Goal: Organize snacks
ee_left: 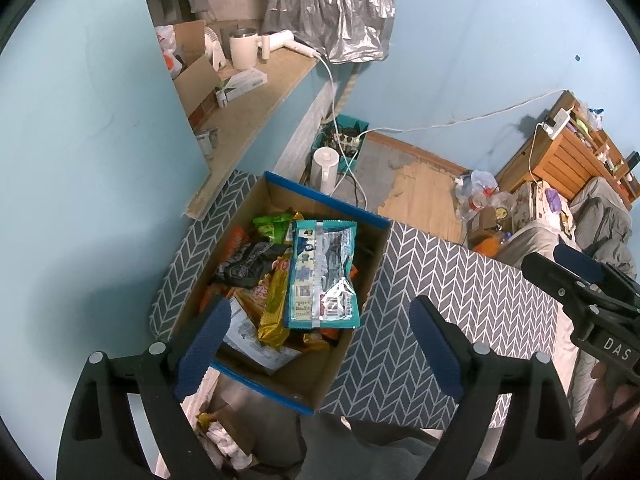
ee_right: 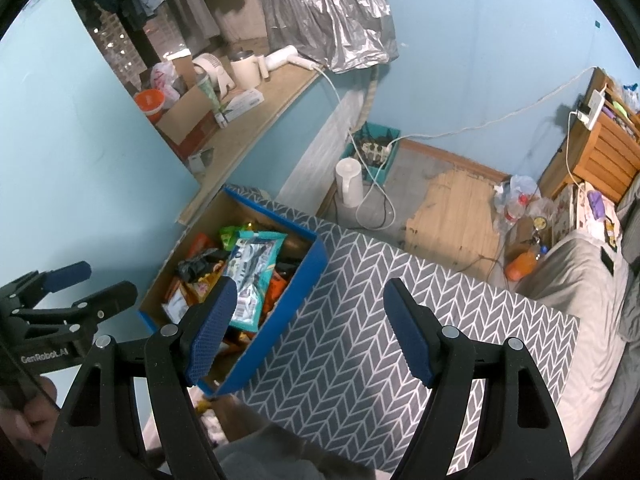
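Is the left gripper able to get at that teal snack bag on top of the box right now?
Probably yes: the left gripper hangs open above the box, and the teal snack bag lies uncovered on top.

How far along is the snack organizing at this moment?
Done: the snack packets, a teal packet on top, lie piled in the blue-edged box. In hand: nothing; left gripper and right gripper are open and empty. Left: no loose snacks show on the patterned tabletop.

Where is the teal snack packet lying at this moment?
The teal snack packet lies on top of the other snacks inside the cardboard box, at the left end of the herringbone-patterned table.
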`<state>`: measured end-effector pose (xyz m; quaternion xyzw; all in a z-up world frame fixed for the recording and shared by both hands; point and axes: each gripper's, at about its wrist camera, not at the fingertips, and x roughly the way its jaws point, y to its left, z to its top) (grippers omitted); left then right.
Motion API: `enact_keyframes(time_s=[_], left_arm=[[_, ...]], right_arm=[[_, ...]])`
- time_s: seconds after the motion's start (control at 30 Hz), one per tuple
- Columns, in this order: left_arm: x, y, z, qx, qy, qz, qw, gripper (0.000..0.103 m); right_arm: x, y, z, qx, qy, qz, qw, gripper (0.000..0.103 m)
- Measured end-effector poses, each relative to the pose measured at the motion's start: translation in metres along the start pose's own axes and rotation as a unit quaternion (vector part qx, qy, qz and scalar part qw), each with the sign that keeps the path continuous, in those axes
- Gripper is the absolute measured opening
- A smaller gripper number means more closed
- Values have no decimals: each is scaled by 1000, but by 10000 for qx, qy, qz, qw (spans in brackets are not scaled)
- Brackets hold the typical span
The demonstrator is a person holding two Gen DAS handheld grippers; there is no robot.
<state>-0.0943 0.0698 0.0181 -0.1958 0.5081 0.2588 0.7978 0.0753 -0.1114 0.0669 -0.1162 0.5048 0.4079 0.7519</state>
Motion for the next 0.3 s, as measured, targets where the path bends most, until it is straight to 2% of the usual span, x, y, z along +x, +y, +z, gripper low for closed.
enact_keyframes(time_s=[0.3], left_arm=[[1,-2,1,39,13,3,10000,92]], right_arm=[[3,0,2,16,4,-11,10000,76]])
